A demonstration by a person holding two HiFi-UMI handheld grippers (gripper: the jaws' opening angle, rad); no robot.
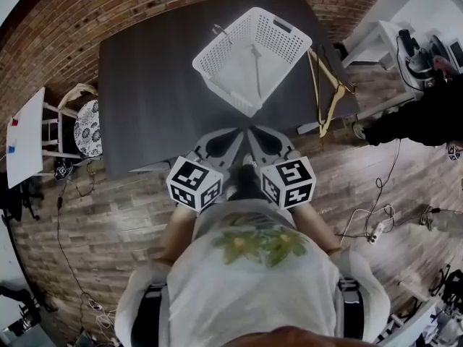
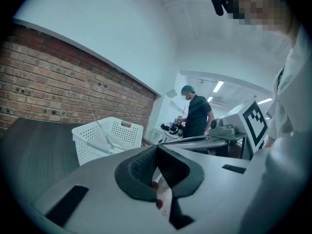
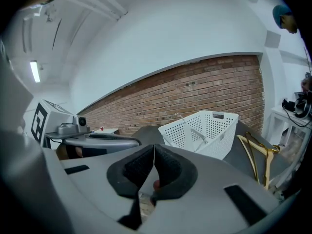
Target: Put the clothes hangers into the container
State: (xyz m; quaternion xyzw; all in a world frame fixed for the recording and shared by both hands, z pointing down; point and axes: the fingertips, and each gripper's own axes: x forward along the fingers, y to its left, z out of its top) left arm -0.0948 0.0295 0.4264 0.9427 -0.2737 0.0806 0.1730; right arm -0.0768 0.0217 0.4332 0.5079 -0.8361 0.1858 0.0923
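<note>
A white slotted basket (image 1: 249, 56) stands on the dark table (image 1: 145, 100), with a pale hanger (image 1: 255, 67) lying inside it and its hook poking over the rim. Wooden hangers (image 1: 329, 85) lie on the table just right of the basket. Both grippers are held close to my body at the table's near edge, well short of the basket. The jaws of the left gripper (image 1: 230, 134) and the right gripper (image 1: 255, 133) are shut with nothing between them. The left gripper view shows the basket (image 2: 108, 139) ahead; the right gripper view shows the basket (image 3: 202, 130) and the wooden hangers (image 3: 258, 150).
A brick wall (image 3: 195, 99) runs behind the table. A stool (image 1: 88, 127) and a white side table (image 1: 25, 136) stand to the left. Another person (image 2: 197, 113) stands by a white desk (image 1: 383, 42) with equipment on the right. Cables lie on the wooden floor (image 1: 376, 215).
</note>
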